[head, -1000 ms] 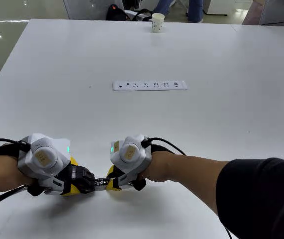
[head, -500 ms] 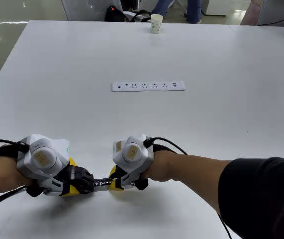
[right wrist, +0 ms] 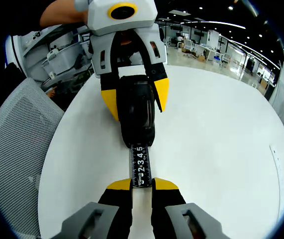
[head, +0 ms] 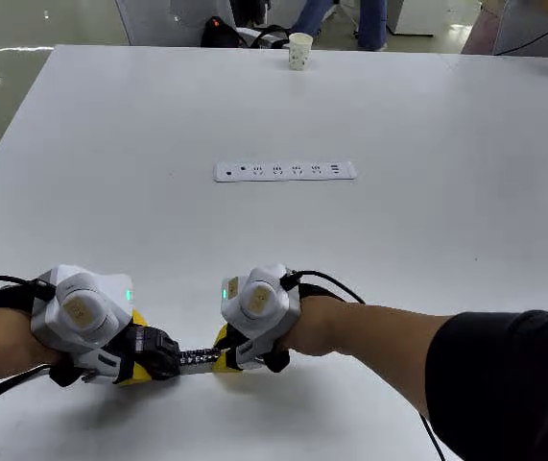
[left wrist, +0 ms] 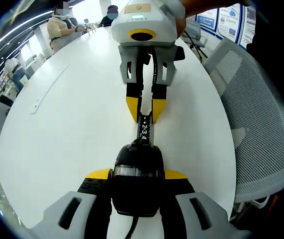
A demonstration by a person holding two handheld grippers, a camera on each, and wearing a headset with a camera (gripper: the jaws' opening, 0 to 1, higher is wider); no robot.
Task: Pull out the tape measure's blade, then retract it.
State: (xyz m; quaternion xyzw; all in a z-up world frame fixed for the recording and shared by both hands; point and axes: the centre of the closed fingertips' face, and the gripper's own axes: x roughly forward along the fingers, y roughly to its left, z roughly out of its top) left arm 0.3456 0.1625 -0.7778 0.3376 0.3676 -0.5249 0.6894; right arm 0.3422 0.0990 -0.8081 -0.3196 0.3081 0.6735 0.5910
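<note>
My left tongs (left wrist: 137,174) are clamped on the tape measure (head: 154,351), their yellow-tipped jaws pressed against the two flat sides of its rounded, matte black case, which sits low on the near edge of the smooth white worktop (head: 398,240). My right tongs (right wrist: 142,185) face them nose to nose and pinch the end of the blade (right wrist: 140,172) between their yellow pads. A short run of the blade is drawn out, a thin flat dark strip with white numerals from 2 to 5 readable in the right gripper view, stretched straight and level between the case mouth and the right jaws. Both tongs have pale grey moulded plastic bodies with black cables trailing from them. Further across the worktop lies a long, flat white power strip (head: 285,172), and a paper cup (head: 299,50) stands upright near the far edge. A grey mesh-backed chair (left wrist: 261,114) stands just beside the worktop.
</note>
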